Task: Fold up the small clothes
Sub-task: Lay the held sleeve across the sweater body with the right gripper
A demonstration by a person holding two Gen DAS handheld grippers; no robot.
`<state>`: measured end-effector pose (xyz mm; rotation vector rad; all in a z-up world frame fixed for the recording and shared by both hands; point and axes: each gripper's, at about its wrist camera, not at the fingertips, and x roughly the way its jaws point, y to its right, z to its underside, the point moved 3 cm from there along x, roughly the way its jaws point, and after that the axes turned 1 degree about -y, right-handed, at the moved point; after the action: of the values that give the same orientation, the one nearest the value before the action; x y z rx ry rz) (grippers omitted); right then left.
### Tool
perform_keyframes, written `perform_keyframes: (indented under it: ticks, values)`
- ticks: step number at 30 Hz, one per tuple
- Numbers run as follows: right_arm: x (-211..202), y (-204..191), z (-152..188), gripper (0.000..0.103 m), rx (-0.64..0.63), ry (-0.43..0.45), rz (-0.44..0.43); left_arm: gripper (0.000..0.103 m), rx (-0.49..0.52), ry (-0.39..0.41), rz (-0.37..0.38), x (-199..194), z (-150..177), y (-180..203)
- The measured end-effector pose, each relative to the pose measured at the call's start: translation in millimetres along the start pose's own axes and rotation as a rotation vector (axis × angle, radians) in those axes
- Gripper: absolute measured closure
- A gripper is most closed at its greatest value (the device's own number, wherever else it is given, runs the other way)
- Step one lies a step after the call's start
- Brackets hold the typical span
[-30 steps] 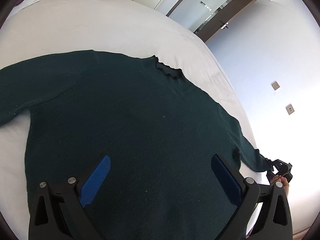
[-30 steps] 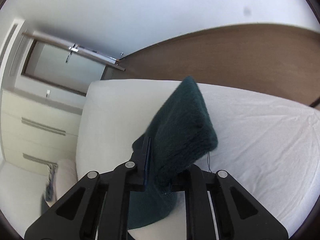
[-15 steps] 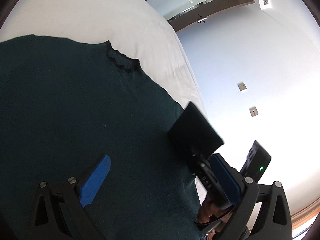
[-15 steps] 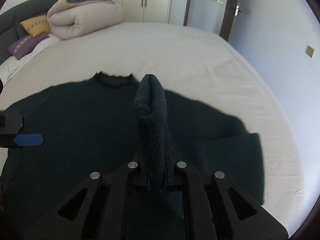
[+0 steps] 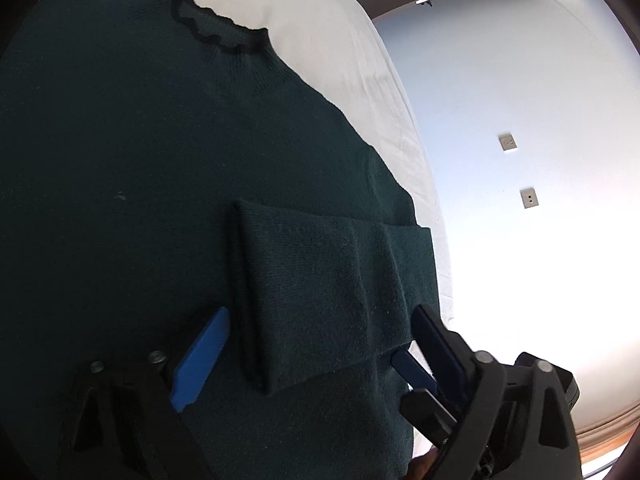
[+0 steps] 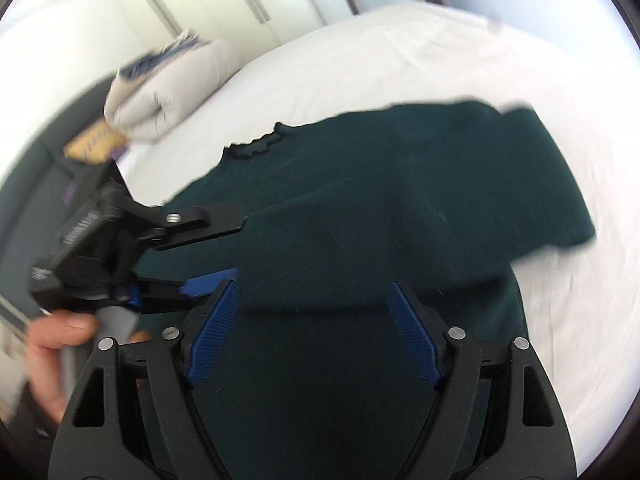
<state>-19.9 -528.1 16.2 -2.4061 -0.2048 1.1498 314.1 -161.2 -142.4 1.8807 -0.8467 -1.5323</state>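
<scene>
A dark green sweater (image 5: 160, 160) (image 6: 360, 168) lies flat on the white bed, its ruffled collar (image 5: 220, 32) (image 6: 256, 146) at the far side. One sleeve (image 5: 320, 272) (image 6: 360, 248) is folded across the body. My right gripper (image 6: 314, 286) is opening just above the cuff end, its blue pads clear of the cloth. My left gripper (image 5: 320, 344) (image 6: 240, 246) hovers over the same sleeve. Its jaws are closing and the sleeve lies between them, but the pads do not press on it. The sweater's other sleeve is out of view.
The white bed (image 5: 340, 40) (image 6: 400, 52) ends close on the right of the sweater, by a wall with two sockets (image 5: 508, 142). A rolled duvet (image 6: 168, 92) and a yellow pillow (image 6: 92, 144) lie at the head. A hand (image 6: 60, 336) holds the left gripper.
My right gripper swung the sleeve cuff over the sweater's body and let go; it was shut and now stands open. The left gripper moved right, over the folded sleeve, with narrower jaws.
</scene>
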Motion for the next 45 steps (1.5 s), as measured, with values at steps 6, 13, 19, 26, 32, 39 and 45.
perform_keyframes:
  ticks: [6, 13, 19, 26, 32, 39, 45]
  values:
    - [9, 32, 24, 0.026, 0.252, 0.008, -0.132, 0.093, -0.006, -0.020, -0.075, 9, 0, -5]
    - [21, 50, 31, 0.027, 0.364, 0.006, -0.199, 0.096, 0.041, 0.110, -0.107, -54, -22, -12]
    - [9, 65, 30, 0.027, 0.422, 0.033, -0.174, 0.096, -0.004, 0.208, -0.193, -114, -46, -63]
    - [16, 70, 20, 0.025, 0.521, 0.052, -0.188, 0.096, -0.065, 0.237, -0.237, -140, -55, -115]
    - [6, 71, 4, 0.025, 0.583, 0.064, -0.254, 0.095, -0.045, 0.220, -0.278, -129, -53, -126]
    - [32, 67, -33, 0.025, 0.629, 0.036, -0.321, 0.095, -0.028, 0.207, -0.284, -125, -46, -134]
    - [72, 65, -27, 0.025, 0.657, -0.074, -0.318, 0.095, -0.025, 0.208, -0.275, -125, -43, -130]
